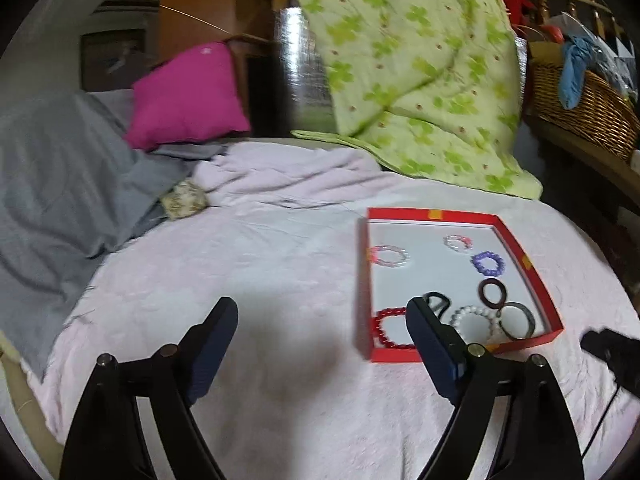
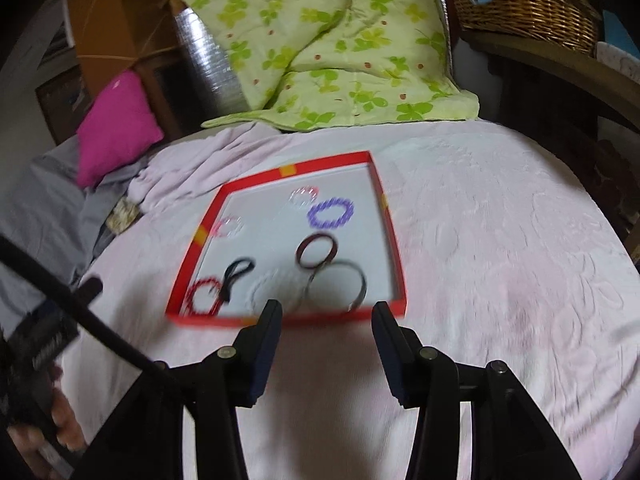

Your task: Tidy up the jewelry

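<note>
A: Where's the jewelry?

B: All in the red tray (image 2: 394, 236). It sits on the pink bedspread (image 2: 500, 240), w/ a white floor inside.

A: What's in it?

B: A purple bead bracelet (image 2: 331, 213) near the far right side. A clear-pink one (image 2: 303, 195) just beside it, further back. Another pale pink one (image 2: 228, 226) by the left wall. A dark brown ring (image 2: 316, 251) in the middle, touching a big gray bangle (image 2: 338, 286) at the near right. A white pearl bracelet (image 1: 474, 320) next to that, a black loop (image 2: 236, 276), & a red bead bracelet (image 2: 204, 294) in the near left corner.

A: And the left gripper (image 1: 322, 332)?

B: Wide apart, nothing in it. It hangs over the bedspread, left of the tray. One finger (image 1: 430, 344) hides part of the tray's near edge.

A: Right gripper (image 2: 326, 330)?

B: About half way apart, nothing between the fingers. It's just in front of the tray's near wall, not touching any piece.

A: Other stuff?

B: A green leafy quilt (image 2: 328, 48) behind the tray, a pink pillow (image 1: 186, 96) far left, a gray blanket (image 1: 60, 176), a wicker basket (image 2: 524, 4) up on the right. Pic's a bit blurry.
</note>
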A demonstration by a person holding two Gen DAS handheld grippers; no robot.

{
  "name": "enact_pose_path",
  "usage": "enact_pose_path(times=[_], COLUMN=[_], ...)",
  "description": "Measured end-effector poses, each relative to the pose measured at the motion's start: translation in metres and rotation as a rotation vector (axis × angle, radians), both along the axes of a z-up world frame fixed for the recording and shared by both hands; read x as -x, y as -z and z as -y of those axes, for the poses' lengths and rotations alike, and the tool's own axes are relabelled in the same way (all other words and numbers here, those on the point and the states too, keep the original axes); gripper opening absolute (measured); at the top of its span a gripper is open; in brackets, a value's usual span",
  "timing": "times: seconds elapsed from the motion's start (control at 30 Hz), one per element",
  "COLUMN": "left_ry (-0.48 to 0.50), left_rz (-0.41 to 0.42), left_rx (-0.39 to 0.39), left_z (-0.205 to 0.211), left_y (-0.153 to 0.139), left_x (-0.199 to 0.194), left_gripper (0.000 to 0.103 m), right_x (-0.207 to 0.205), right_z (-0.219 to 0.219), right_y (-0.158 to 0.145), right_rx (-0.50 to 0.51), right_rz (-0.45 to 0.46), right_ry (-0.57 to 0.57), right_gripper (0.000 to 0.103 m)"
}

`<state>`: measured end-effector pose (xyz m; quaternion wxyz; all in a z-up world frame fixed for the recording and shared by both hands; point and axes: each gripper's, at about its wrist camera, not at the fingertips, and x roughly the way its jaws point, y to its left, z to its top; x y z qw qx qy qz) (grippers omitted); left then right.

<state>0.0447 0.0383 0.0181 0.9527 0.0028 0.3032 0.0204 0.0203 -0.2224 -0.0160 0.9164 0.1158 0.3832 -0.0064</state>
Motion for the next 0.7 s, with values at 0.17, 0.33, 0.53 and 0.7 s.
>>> enact_pose_path(times=[0.17,0.33,0.53,0.7], left_ry=[0.004,0.031,0.092,0.121], left_rz=[-0.005,0.006,0.004,-0.028], left_rx=[-0.01,-0.034,-0.079,-0.067], left_z=[-0.004,-0.002,0.007,0.01], left_y=[-0.003,-0.001,0.008,0.016], left_x=[0.022,0.036,0.032,0.022], left_gripper=[0.087,0.087,0.087,0.087], right_x=[0.033,0.044,0.033,0.021], right_z=[-0.02,-0.023,-0.018,-0.016], right_y=[-0.005,-0.01,-0.002,0.008], right_rx=[0.043,0.042,0.036,0.018], right_rz=[0.014,0.035,0.015,-0.016], right_ry=[-0.036,-0.029,-0.004,-0.002], right_gripper=[0.051,0.051,0.052,0.052])
